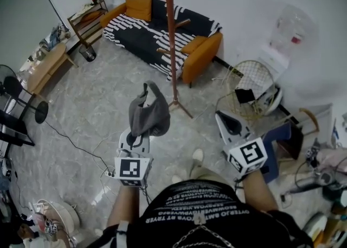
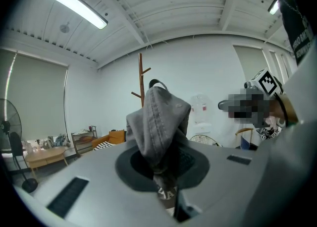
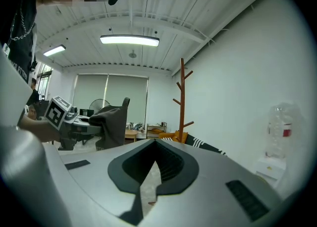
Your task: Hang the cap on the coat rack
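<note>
Your left gripper (image 1: pixel 136 139) has its jaws pinching the lower edge of the grey cap (image 1: pixel 149 112), which rises out of them and flops over at the top. The cap is held in the air near you, well apart from the coat rack (image 1: pixel 171 41), which stands farther off and slightly right. Your right gripper (image 1: pixel 225 119) is off to the right, its jaws pressed together with nothing between them

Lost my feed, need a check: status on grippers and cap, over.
Left gripper shut on cap, held up. Right gripper shut, empty. Coat rack ahead, cap not yet hung, nothing seen between.
</note>
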### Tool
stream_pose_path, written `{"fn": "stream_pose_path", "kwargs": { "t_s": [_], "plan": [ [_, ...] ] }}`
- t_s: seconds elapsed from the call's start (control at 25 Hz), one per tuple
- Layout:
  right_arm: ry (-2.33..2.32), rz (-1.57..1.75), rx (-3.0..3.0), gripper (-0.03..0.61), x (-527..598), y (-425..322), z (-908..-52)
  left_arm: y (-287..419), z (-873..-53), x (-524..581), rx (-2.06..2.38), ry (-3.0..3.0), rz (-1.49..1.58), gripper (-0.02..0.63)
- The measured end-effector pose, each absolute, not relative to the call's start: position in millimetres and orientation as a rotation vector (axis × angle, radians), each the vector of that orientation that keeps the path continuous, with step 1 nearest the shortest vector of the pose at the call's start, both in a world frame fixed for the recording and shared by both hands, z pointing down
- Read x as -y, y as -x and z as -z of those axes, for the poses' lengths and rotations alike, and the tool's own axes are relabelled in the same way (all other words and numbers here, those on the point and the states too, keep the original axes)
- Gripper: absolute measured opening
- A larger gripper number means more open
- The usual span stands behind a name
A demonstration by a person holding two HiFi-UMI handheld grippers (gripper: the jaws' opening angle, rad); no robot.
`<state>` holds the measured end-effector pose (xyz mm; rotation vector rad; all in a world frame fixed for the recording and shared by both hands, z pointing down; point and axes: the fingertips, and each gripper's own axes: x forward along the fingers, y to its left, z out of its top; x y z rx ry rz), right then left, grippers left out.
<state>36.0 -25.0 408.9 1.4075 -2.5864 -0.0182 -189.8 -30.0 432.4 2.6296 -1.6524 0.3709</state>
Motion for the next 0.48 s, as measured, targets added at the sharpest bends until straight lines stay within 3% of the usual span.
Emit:
{"fn": "stream_pose_path", "kwargs": {
  "t_s": [0.48],
  "plan": [
    [-1.311,0.006,2.625,0.003,101.5,-33.2,-413.1,191.7,-430.7,86.7,1.733,-2.550,-0.362,0.020]
  ]
}}
